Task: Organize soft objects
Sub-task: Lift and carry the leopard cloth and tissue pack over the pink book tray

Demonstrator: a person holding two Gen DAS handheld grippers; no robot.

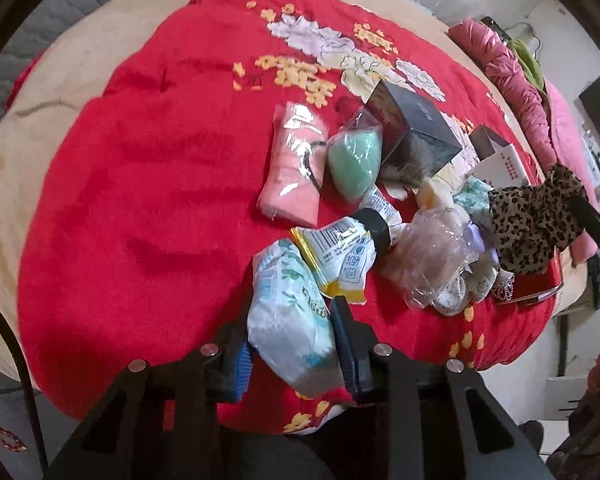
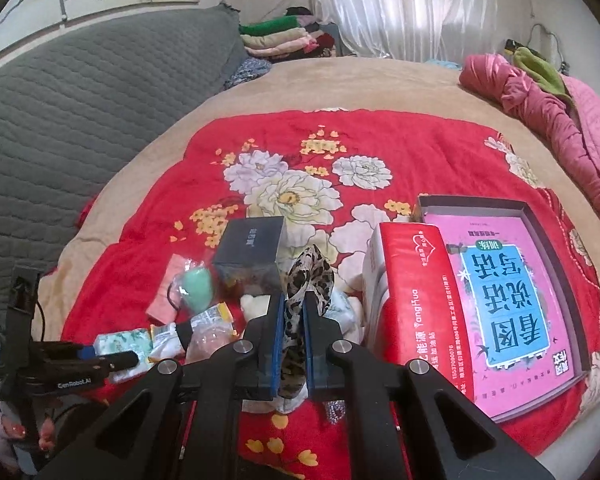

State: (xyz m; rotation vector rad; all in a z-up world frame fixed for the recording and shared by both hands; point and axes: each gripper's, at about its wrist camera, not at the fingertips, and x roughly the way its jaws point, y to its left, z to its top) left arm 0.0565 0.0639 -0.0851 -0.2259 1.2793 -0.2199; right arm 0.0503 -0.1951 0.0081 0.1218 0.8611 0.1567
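My left gripper (image 1: pixel 290 320) is shut on a white tissue pack with green print (image 1: pixel 288 304), held just above the red floral blanket (image 1: pixel 140 200). My right gripper (image 2: pixel 294 316) is shut on a leopard-print cloth (image 2: pixel 306 280), which also shows at the right of the left wrist view (image 1: pixel 536 220). A pile lies between them: a pink wrapped towel (image 1: pixel 296 164), a green sponge in plastic (image 1: pixel 354 160), a yellow-edged snack packet (image 1: pixel 340 256) and a clear bag of soft items (image 1: pixel 432 256).
A dark box (image 2: pixel 252 248) stands behind the pile. A red and white carton (image 2: pixel 412 296) and an open box holding a pink book (image 2: pixel 512 288) lie at the right. A grey quilt (image 2: pixel 80 120) and pink bedding (image 2: pixel 540 112) border the bed.
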